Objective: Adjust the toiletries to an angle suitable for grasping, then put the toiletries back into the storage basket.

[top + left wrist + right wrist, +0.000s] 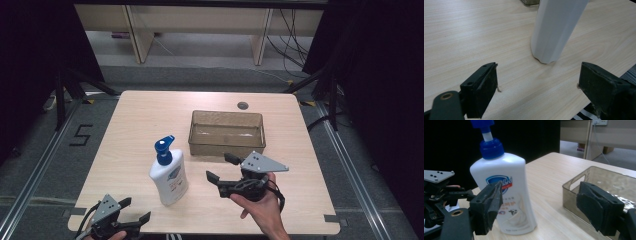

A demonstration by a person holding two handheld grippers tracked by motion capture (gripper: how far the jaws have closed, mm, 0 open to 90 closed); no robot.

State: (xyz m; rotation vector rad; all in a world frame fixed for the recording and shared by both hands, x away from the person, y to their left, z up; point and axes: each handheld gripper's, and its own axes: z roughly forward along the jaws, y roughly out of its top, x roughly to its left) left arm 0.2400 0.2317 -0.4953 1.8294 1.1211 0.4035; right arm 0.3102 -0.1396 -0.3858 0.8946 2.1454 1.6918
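White bottle point(169, 176) stood untouched beside the empty bin point(226, 133); your right gripper point(223, 168) and left gripper point(136, 210) were wide open, nothing held yet

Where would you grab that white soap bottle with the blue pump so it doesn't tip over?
Probably around the middle of the soap bottle, across its thin sides. It stands upright, and the body is broad in front but thin edge to edge, so the flat faces give a steady hold. The right tool is open beside it and could come in level from that side. The blue pump looks too small and wobbly.
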